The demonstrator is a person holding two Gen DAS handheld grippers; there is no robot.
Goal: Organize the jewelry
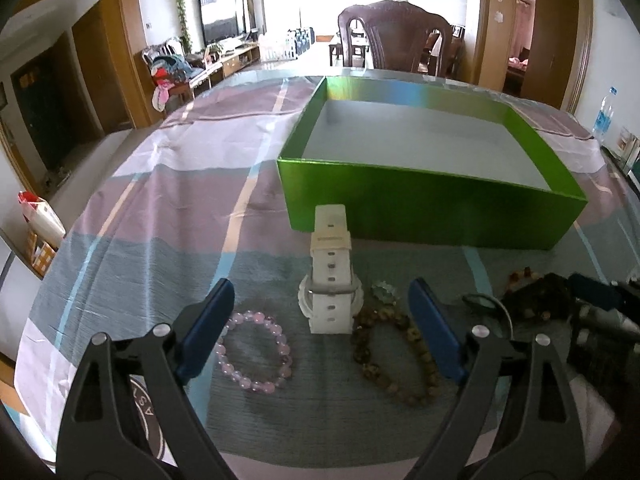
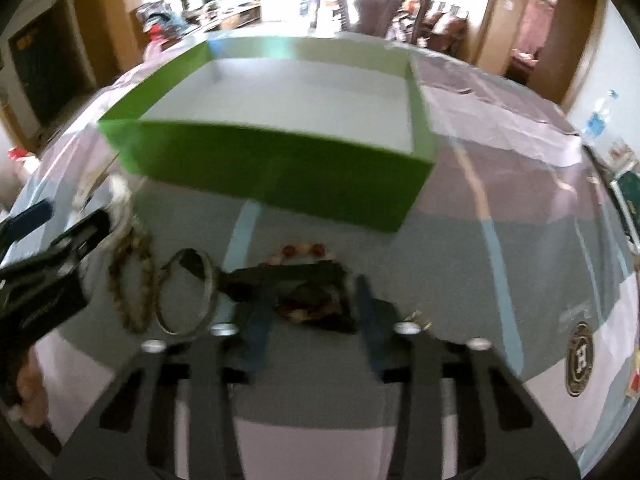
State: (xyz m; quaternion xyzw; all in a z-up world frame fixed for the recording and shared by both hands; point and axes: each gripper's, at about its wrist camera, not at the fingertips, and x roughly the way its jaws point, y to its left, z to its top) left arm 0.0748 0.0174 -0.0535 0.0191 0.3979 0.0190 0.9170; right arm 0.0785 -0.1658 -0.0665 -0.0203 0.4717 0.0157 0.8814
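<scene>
Tbl (image 1: 160,208) w/ cloth: box (image 1: 420,204), watch (image 1: 330,280), bracelets (image 1: 256,354).

Box (image 1: 420,208): glossy green walls, pale grey-white floor. Watch (image 1: 330,276): white strap, grey keeper loop. Bead bracelet (image 1: 256,354): translucent pink. Second bead bracelet (image 1: 394,356): mottled brown-olive. Bangle (image 2: 188,292): silver. Tablecloth (image 1: 160,208): broad mauve, grey-teal, white blocks with thin light-blue and cream stripes. Gripper fingers (image 1: 208,320): blue on black arms. Chair (image 1: 394,36): dark brown.

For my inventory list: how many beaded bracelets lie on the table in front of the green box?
3: a pink bead bracelet on the left, a brown bead bracelet right of the white watch, a reddish bead bracelet between the right gripper fingers. Others may be hidden.
</scene>
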